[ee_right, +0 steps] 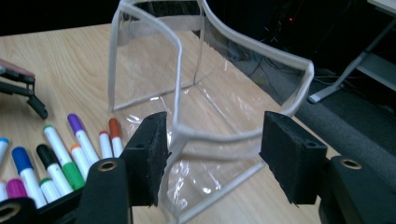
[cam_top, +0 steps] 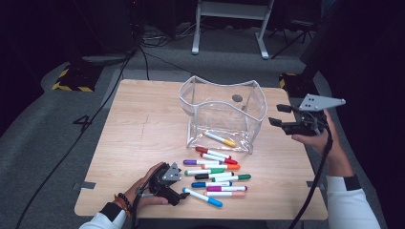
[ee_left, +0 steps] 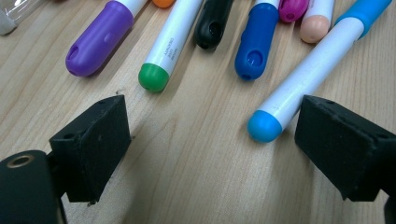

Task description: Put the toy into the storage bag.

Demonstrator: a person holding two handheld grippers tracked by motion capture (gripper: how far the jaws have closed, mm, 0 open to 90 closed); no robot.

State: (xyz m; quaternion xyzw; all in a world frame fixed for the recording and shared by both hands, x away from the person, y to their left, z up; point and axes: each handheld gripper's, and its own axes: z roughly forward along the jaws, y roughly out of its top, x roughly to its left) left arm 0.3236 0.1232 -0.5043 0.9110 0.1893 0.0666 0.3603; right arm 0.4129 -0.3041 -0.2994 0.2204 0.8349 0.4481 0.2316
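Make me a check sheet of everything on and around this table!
Surface: wooden table, bare at the left.
Job's things: clear pouch standing open, one yellow-capped marker inside; row of markers in front.
Clutter: nothing seen.
Grippers: left gripper open, low beside the light-blue marker; right gripper open, near the pouch's rim.
Cables: one trails from each gripper; black cables on the floor.
Surroundings: grey carpet, white stand, dark room.

My high cam looks down the counter; both jaw cams sit close, sharing the markers ahead.
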